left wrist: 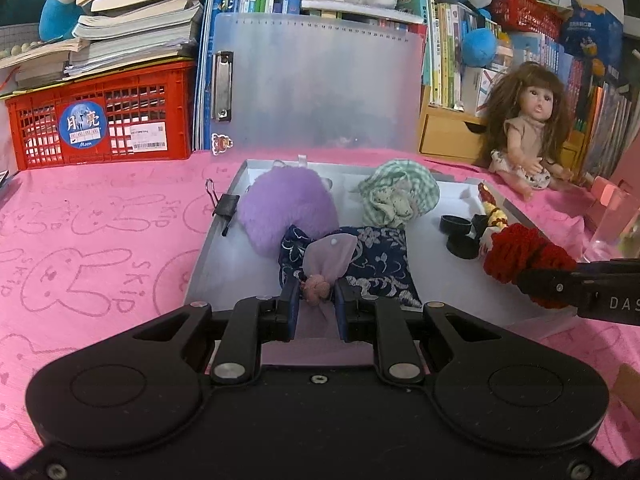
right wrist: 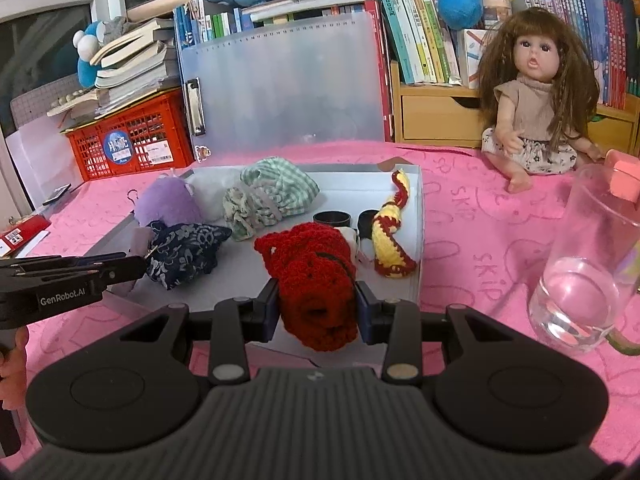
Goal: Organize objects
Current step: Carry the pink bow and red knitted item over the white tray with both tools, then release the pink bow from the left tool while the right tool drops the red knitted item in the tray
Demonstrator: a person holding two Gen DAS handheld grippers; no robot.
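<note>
While the left gripper (left wrist: 316, 300) clenches a pale lilac gauze pouch (left wrist: 329, 256), the right gripper (right wrist: 316, 312) grasps a red crocheted toy (right wrist: 312, 276) over the shallow white box (right wrist: 418, 240).

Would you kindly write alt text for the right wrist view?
The right hand-held gripper clamps a red crocheted item over a white box holding a yellow-and-red crocheted piece and fabric pouches. A doll sits beyond on the pink cloth.

A long-haired doll (right wrist: 532, 108) sits on the pink bunny-print cloth (left wrist: 80, 240). Left of her stands a frosted clipboard (left wrist: 320, 84), then a red crate (left wrist: 104, 120) topped with stacked books (left wrist: 136, 24). Right of her, near, stands a clear glass (right wrist: 584, 264).
</note>
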